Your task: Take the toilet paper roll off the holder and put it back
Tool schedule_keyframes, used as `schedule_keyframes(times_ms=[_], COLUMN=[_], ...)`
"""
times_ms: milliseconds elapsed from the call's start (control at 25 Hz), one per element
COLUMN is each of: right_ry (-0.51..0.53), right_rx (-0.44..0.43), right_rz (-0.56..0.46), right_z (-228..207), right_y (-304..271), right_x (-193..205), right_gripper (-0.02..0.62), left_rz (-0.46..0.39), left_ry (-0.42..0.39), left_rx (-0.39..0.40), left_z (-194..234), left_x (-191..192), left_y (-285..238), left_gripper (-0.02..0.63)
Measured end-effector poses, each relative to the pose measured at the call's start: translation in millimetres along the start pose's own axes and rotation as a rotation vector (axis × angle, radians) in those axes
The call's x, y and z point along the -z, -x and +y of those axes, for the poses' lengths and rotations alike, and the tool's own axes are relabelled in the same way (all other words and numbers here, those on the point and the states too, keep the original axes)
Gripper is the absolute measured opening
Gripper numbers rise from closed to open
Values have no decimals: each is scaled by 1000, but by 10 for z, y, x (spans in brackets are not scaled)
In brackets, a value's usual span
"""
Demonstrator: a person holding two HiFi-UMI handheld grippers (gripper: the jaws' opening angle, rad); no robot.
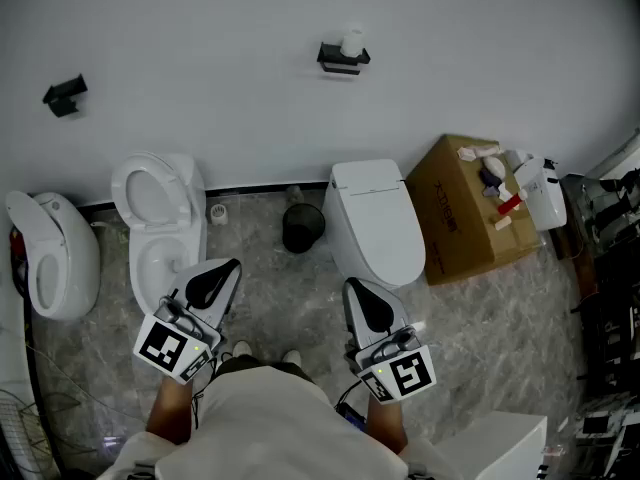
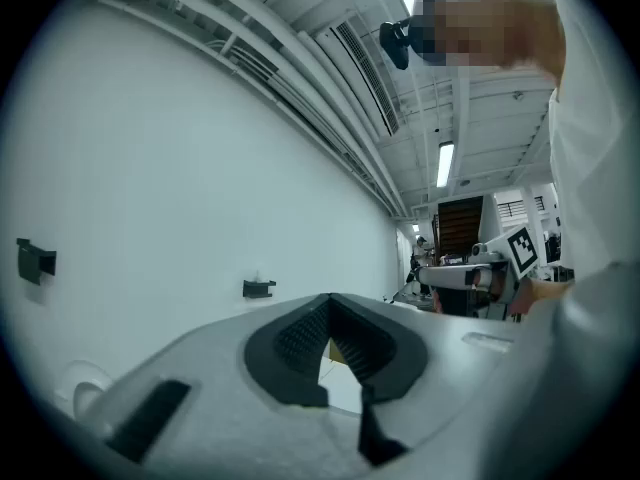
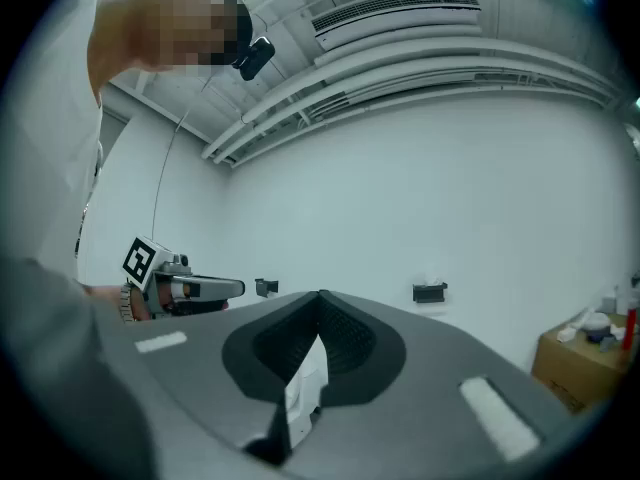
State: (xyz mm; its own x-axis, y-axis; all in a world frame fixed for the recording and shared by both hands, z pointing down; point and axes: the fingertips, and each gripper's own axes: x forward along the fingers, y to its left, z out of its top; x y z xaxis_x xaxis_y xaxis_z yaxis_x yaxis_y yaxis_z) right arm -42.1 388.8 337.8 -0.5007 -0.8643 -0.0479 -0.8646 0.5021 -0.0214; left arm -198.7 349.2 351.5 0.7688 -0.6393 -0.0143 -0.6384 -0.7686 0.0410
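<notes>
A white toilet paper roll [image 1: 352,42] stands on a black holder [image 1: 340,60] high on the white wall; the holder [image 2: 258,288] also shows small in the left gripper view, and the holder [image 3: 429,291] in the right gripper view. My left gripper [image 1: 228,265] and right gripper [image 1: 352,286] are held low, close to the person's body, far from the wall. Both point toward the wall. The left gripper [image 2: 328,303] has its jaw tips together with nothing between them. The right gripper [image 3: 320,298] is shut and empty too.
A second, empty black holder [image 1: 65,95] is on the wall at left. On the floor stand an open-lid toilet [image 1: 160,218], a closed toilet [image 1: 375,218], another white fixture [image 1: 50,258], a black bin [image 1: 303,226] and a cardboard box [image 1: 455,218] with small items on top.
</notes>
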Motion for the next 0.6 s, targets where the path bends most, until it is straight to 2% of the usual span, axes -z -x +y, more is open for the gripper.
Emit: schedule_keyframes(times_ms=[320, 600], right_ry=[-1, -10], right_rx=[48, 53], right_rz=[0, -10], right_z=[-97, -113], right_y=[50, 92], right_x=[12, 10], right_gripper=[6, 6], left_rz=[10, -15], left_ry=[-8, 3], left_rx=[17, 61], left_z=[-28, -109], left_x=[36, 11], left_y=[-37, -90], left_gripper=[5, 5])
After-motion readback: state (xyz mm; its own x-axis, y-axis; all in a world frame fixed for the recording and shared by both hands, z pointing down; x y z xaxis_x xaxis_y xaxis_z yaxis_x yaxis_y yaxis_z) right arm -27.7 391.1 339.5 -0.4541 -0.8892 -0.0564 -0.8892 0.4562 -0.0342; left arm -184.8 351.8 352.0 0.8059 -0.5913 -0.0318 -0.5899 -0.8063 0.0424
